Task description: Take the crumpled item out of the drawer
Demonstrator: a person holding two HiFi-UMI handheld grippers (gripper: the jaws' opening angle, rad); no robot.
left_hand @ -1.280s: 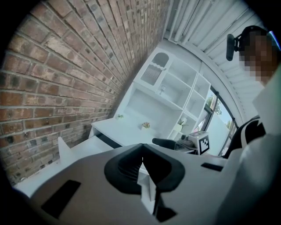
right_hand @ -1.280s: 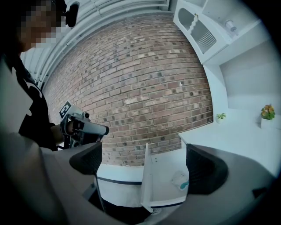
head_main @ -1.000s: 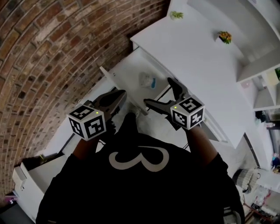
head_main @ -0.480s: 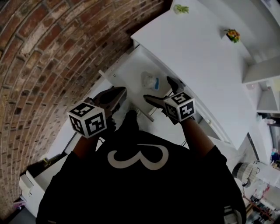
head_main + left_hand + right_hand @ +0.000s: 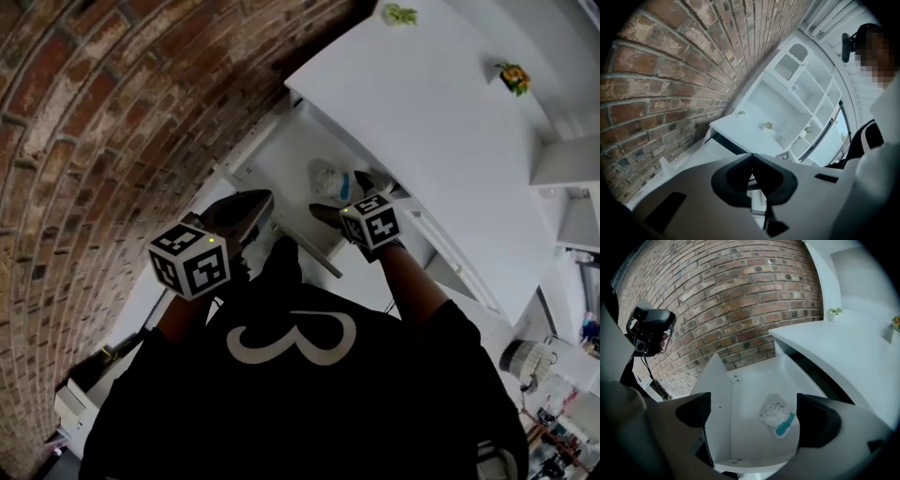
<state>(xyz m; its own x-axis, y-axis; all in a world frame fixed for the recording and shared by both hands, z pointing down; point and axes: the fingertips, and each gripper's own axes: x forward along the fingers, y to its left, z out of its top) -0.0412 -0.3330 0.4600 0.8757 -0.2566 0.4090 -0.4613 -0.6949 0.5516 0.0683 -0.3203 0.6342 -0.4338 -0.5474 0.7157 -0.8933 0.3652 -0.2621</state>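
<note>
**Right claw open over the drawer, crumpled item lying inside**

I'm looking down on a white counter set against a red brick wall. Two small potted plants stand on the top, a green one near the wall and a flowering one further along. In the left gripper view I can see white shelves rising behind the counter. The drawer under the counter top is pulled out, and its white floor is bare apart from one thing. A black device on a stand sits off by the brick wall in the right gripper view.

The crumpled item, white with a teal patch, lies flat on the drawer floor, toward the side under the counter's edge. My right gripper hangs at the drawer's front end with its jaws spread wide. Through its own camera, the item shows in the gap between them, nearer the right-hand jaw than the left. Neither pad is pressing on it, and from the head view it lies just beyond the tips.

My left gripper is held near the drawer's front corner on the wall side. Its jaws are pressed together with nothing between them.
</note>
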